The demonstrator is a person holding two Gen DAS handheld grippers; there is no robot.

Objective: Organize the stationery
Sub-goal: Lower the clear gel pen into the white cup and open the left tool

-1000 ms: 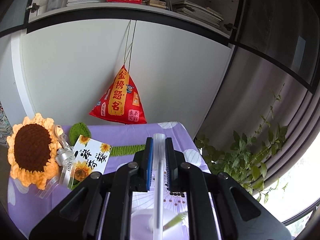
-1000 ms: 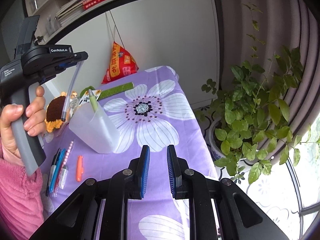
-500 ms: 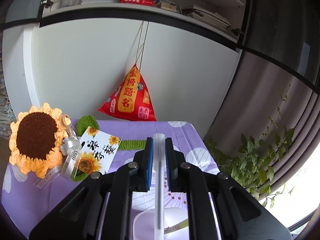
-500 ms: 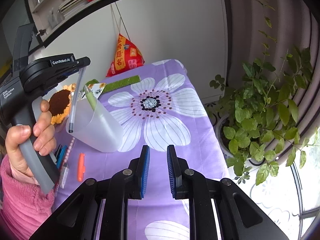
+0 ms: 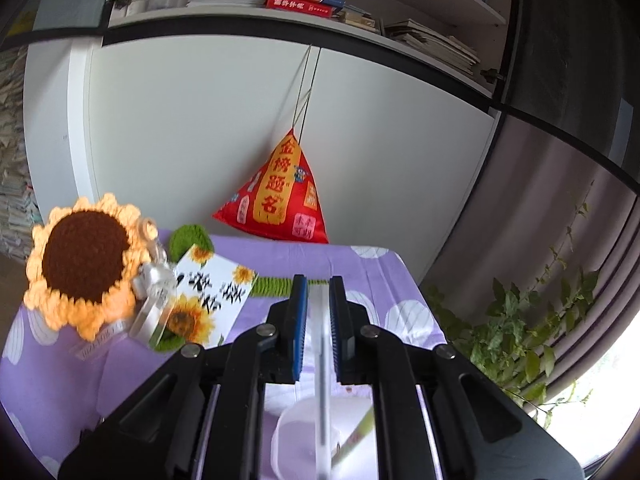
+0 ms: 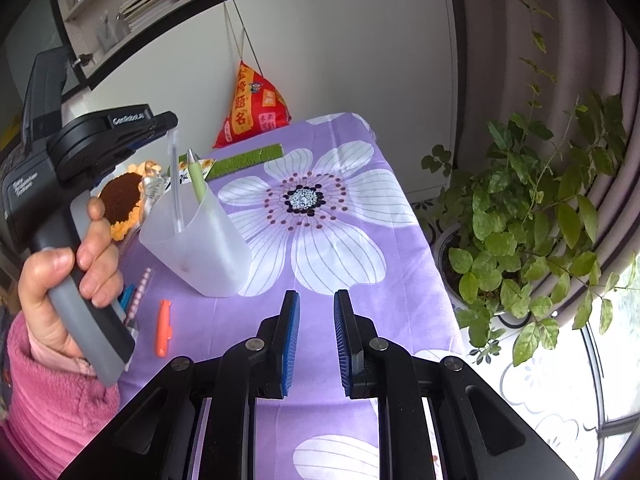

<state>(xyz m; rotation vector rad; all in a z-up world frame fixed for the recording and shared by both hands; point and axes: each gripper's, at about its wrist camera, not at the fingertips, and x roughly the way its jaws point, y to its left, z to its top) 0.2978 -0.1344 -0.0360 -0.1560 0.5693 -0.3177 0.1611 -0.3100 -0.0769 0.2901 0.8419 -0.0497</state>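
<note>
My left gripper [image 5: 319, 284] is shut on a clear pen [image 5: 322, 360] that hangs upright. The pen's lower end is inside a translucent white cup [image 5: 296, 432], beside a green pen [image 5: 360, 428] leaning in it. In the right wrist view, a hand in a pink sleeve holds the left gripper [image 6: 168, 120] above the cup [image 6: 208, 248]; the clear pen [image 6: 176, 184] and green pen [image 6: 196, 178] stand in it. An orange pen [image 6: 163, 328], blue pens [image 6: 127, 294] and a pink beaded pen [image 6: 142, 284] lie left of the cup. My right gripper [image 6: 316, 304] hovers open with nothing in it, nearer than the cup.
A crochet sunflower [image 5: 80, 260] and a sunflower card [image 5: 208, 292] sit at the table's far left. A red triangular bag [image 5: 280, 200] hangs at the wall. A green crochet strip [image 6: 244, 158] lies behind the cup. A potted plant [image 6: 540, 200] stands beyond the table's right edge.
The left gripper has come down with the clear pen, and the pen's lower end has gone from above the cup's rim to inside the cup. The right gripper has stayed put.
</note>
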